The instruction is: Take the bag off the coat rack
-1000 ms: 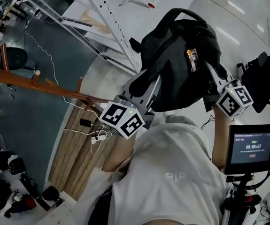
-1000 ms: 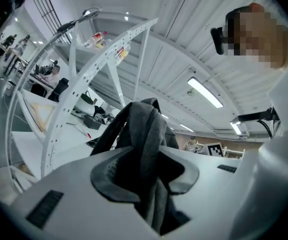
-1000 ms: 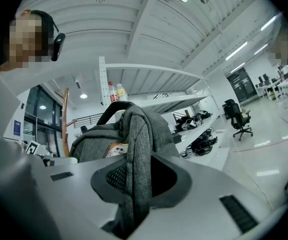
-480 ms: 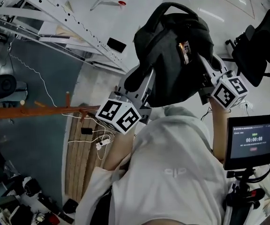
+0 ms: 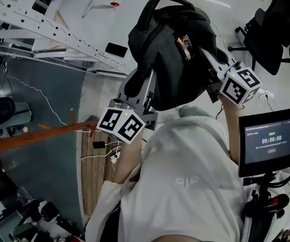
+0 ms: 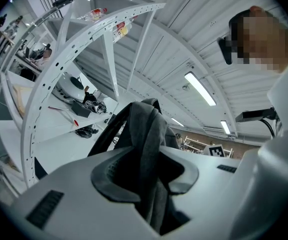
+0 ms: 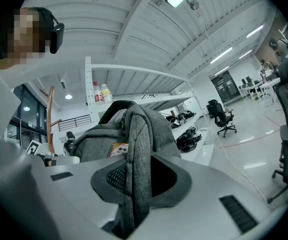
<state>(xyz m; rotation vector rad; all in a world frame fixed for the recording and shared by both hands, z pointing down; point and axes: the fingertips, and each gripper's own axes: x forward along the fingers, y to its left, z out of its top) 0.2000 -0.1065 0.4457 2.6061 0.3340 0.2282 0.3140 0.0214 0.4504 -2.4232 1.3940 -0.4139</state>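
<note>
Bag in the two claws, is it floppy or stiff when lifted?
Probably floppy: the bag folds and bunches inside the left claw and right claw. Likely not slippery; its grey weave looks coarse. Perhaps bulky rather than light: it looks stuffed and both claws hold it.

In the head view the jaw tips of both tongs are hidden under the bag (image 5: 175, 59), and the person's white top (image 5: 185, 175) covers the bag's lower edge. Between the jaws of the left gripper (image 6: 145, 174) the grey fabric drops into shadow and we cannot see where it ends. It is the same at the right gripper (image 7: 136, 181). Left of the left gripper, the picture's edge cuts off the coat rack (image 5: 34, 137). Below the right gripper, we find the print on the screen (image 5: 268, 144) too small to read.
</note>
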